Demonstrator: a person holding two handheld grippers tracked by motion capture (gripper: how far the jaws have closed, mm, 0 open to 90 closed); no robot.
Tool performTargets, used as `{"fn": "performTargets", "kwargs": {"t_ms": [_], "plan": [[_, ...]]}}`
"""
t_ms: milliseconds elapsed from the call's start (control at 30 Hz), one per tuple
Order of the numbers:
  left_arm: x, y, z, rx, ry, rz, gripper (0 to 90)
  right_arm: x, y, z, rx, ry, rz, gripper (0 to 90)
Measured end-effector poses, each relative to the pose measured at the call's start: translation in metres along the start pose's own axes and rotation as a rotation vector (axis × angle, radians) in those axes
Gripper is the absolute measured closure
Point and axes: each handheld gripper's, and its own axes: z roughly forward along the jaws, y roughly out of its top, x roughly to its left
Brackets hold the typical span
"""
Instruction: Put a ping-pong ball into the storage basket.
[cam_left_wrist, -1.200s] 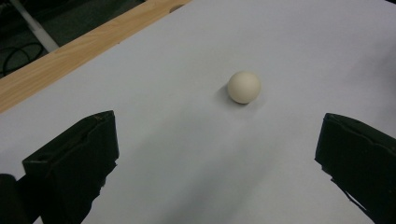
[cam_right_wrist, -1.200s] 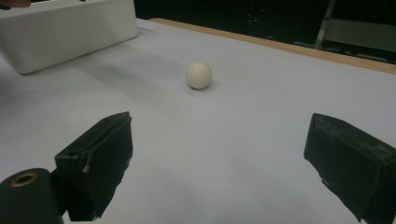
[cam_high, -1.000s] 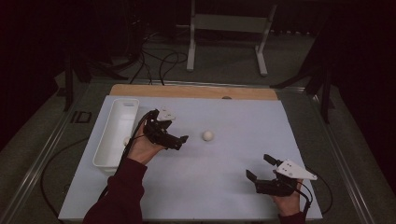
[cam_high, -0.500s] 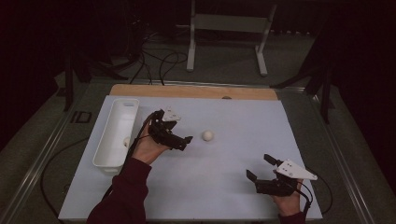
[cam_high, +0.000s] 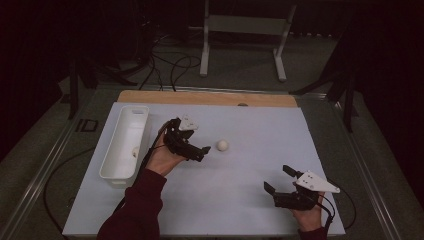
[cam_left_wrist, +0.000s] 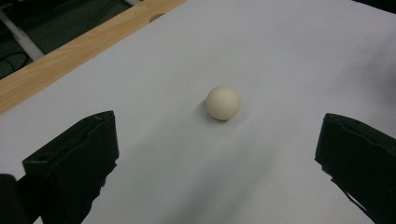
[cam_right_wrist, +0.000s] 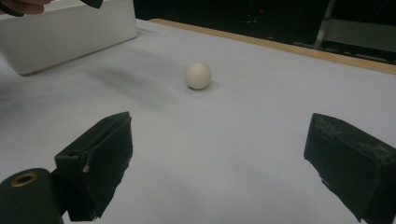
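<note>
Ball (cam_left_wrist: 223, 102) lies ahead of wide-open, empty left gripper (cam_high: 199, 149); right gripper (cam_high: 279, 180) likewise open, empty. High view adds white tray (cam_high: 111, 170), possibly holding another ball; pale mat (cam_high: 260, 130), dark room.

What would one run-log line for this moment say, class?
left gripper: open, near ball, no contact | right gripper: open, idle, apart | ball: on white mat | tray: left of mat

A cream-white ball (cam_high: 222, 145) on a pale grey-white table sheet (cam_high: 240, 200), a white tray (cam_high: 125, 145), a light wooden edge strip (cam_high: 205, 98), black grippers, a dark red sleeve (cam_high: 135, 210).
</note>
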Motion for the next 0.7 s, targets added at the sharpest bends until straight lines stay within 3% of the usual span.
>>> {"fn": "performTargets", "kwargs": {"t_ms": [700], "plan": [[-0.007,0.003,0.014,0.008,-0.023,0.016,0.0,0.0,0.0,0.0,-0.004,0.001,0.0,7.8]]}}
